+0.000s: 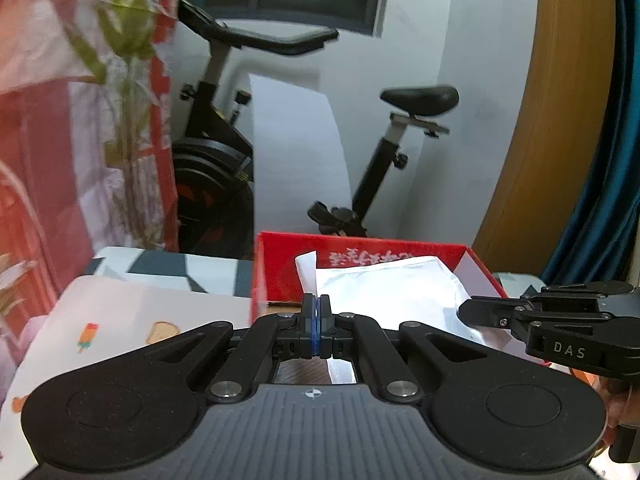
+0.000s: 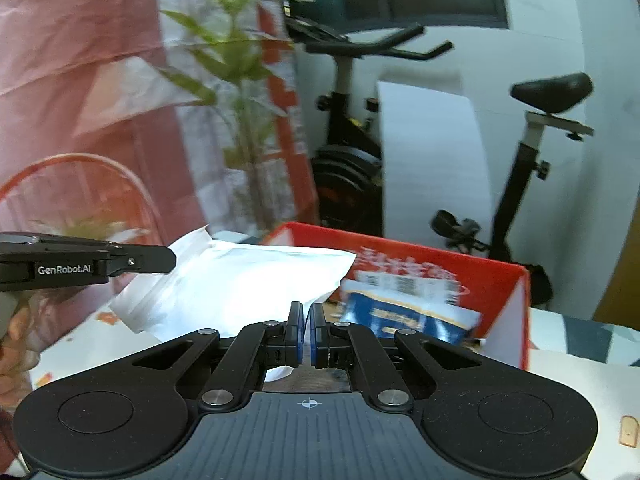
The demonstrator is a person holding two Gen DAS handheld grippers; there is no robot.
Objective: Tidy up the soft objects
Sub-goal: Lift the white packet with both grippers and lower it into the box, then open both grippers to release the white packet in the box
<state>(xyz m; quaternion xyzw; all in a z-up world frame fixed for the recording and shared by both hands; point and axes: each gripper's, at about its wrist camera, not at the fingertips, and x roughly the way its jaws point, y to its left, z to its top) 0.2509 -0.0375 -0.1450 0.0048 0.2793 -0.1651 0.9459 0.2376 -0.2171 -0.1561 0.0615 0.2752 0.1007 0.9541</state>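
A white soft pouch lies over the open red box. My left gripper is shut on the pouch's near left edge. In the right wrist view the same pouch hangs over the red box's left side, and my right gripper is shut on its lower edge, pads a sliver apart. A blue and white packet lies inside the box. The right gripper's body shows at the right of the left wrist view. The left gripper's body shows at the left of the right wrist view.
The box stands on a table with a patterned cloth. Behind it are an exercise bike, a white wall and a dark window. A potted plant and a red and white curtain are on the left. A wooden door is on the right.
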